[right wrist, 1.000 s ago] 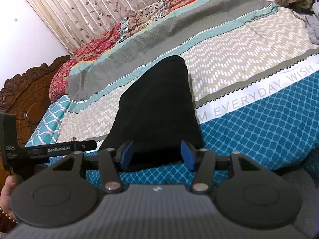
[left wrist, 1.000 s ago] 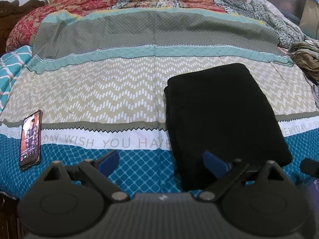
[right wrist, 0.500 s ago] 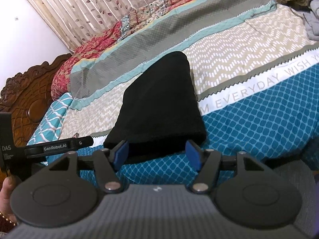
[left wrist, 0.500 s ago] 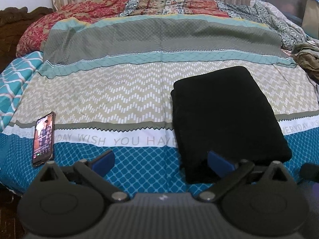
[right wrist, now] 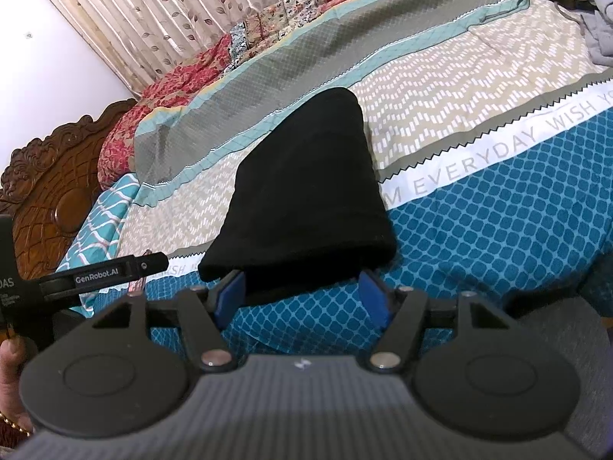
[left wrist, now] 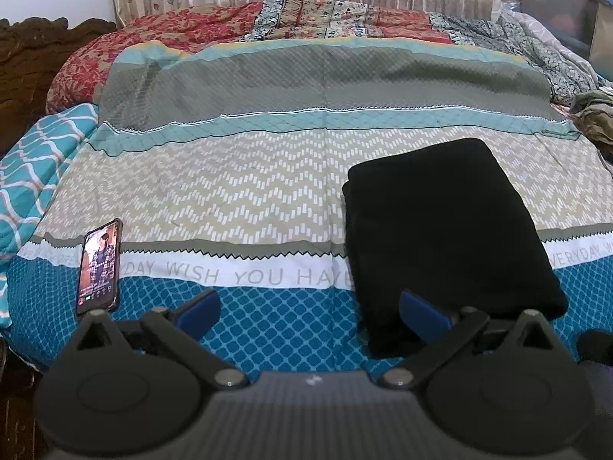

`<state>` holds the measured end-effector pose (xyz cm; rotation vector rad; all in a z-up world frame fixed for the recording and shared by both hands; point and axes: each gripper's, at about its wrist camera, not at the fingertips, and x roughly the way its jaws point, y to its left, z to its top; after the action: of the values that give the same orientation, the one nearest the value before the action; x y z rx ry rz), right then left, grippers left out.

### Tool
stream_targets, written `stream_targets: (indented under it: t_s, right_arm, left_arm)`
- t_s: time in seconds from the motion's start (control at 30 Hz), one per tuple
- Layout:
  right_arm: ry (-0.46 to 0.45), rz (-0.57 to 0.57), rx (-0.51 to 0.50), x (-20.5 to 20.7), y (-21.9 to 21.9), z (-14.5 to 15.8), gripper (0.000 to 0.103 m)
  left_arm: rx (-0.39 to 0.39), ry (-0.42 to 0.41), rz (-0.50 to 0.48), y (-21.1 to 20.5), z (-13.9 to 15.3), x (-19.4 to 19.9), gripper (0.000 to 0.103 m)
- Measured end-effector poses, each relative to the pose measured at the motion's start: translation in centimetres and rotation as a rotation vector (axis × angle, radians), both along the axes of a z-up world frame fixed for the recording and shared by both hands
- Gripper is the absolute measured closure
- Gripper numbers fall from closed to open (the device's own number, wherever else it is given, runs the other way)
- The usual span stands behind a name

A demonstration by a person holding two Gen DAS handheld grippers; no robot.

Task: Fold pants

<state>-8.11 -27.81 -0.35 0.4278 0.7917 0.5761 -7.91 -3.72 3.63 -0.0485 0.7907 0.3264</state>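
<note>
Now the black pants (left wrist: pixel 444 226) are lying folded into a neat rectangle on the bed (left wrist: pixel 268 176), sitting toward the near edge, crossing the white lettered band of the bedspread and reaching into the blue patterned strip that runs along that edge. The left gripper (left wrist: pixel 308 308) is hovering just off the near edge with its blue fingers (left wrist: pixel 199 308) spread as wide as they go; nothing is sitting between them but blue bedspread, and the right-hand finger is showing in front of the near left corner of the pants, though contact cannot be told. The right gripper (right wrist: pixel 302 297) is hanging at the near end of the pants (right wrist: pixel 306 191), its fingers (right wrist: pixel 230 295) standing partly apart and gripping nothing, with the near folded edge of the pants showing just beyond the tips. In the right wrist view the left gripper's body (right wrist: pixel 103 278) is poking in from the left, with a bit of the person's hand (right wrist: pixel 9 375) beneath it. A phone (left wrist: pixel 99 266) with its screen lit is lying near the bed's near left corner, well apart from the pants. A heap of other clothes (left wrist: pixel 594 119) is sitting along the bed's right edge.
</note>
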Motion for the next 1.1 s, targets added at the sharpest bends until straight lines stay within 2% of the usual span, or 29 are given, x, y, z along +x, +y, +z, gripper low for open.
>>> stream_targets:
  t_s: [0.43,0.6,0.83,1.1]
  right_arm:
    - [0.023,-0.005,-0.001,0.2,0.1,-0.3,0.035]
    - [0.04,-0.013,0.002,0.2,0.1,-0.6,0.035]
    - [0.054,-0.022,-0.001,0.3,0.2,-0.7,0.035]
    - [0.076,-0.022,-0.001,0.5,0.3,-1.2,0.035]
  left_arm:
    - [0.057,0.023,0.016,-0.3,-0.4,0.4,0.0]
    - [0.019,0.041,-0.013,-0.9,-0.6,0.7,0.0]
    - [0.018,0.071,-0.045,-2.1,-1.0,1.1,0.0]
    - [-0.016,0.083,-0.033,-1.9,-1.2,1.2,0.0]
